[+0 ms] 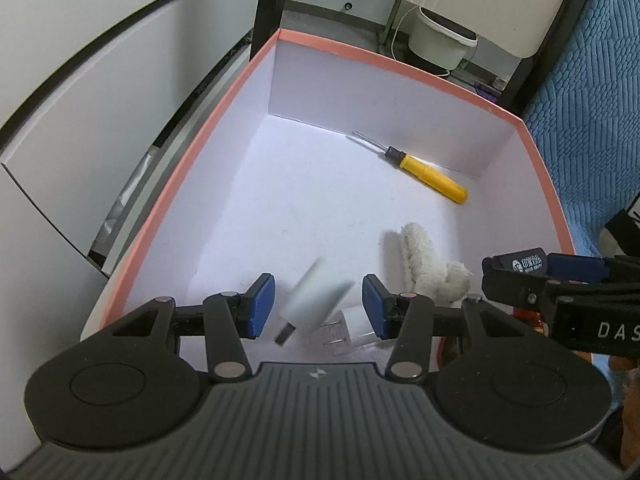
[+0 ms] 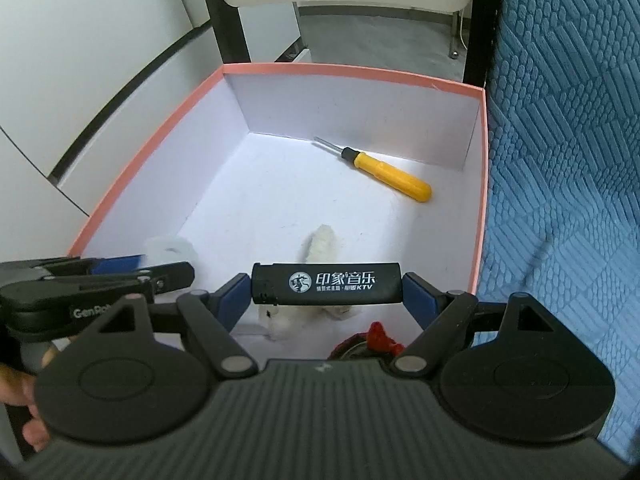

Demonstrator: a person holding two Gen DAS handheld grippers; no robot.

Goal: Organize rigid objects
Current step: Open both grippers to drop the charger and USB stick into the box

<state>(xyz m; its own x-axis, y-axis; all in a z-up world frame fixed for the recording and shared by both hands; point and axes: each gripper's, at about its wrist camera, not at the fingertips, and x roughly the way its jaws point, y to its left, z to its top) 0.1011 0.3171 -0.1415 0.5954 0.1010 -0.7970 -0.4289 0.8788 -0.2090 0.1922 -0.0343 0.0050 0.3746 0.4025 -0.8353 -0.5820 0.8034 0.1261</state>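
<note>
A pink-rimmed box (image 1: 224,116) with a white inside lies below both grippers; it also shows in the right wrist view (image 2: 148,148). In it lie a yellow-handled screwdriver (image 1: 430,173) (image 2: 386,176), a white plush toy (image 1: 420,264) (image 2: 322,246) and a white charger plug (image 1: 356,322). My left gripper (image 1: 318,310) is open; a blurred white block (image 1: 316,296) is in the air between its fingers, apart from both pads. My right gripper (image 2: 325,292) is shut on a black lighter (image 2: 326,283) with white print, held crosswise over the box's near part.
A blue textured cloth (image 2: 568,160) lies right of the box. White cabinet panels (image 1: 80,100) stand to the left. A black table leg (image 2: 226,24) and a white bin (image 1: 440,44) stand beyond the box. A red and dark object (image 2: 376,340) sits at the box's near edge.
</note>
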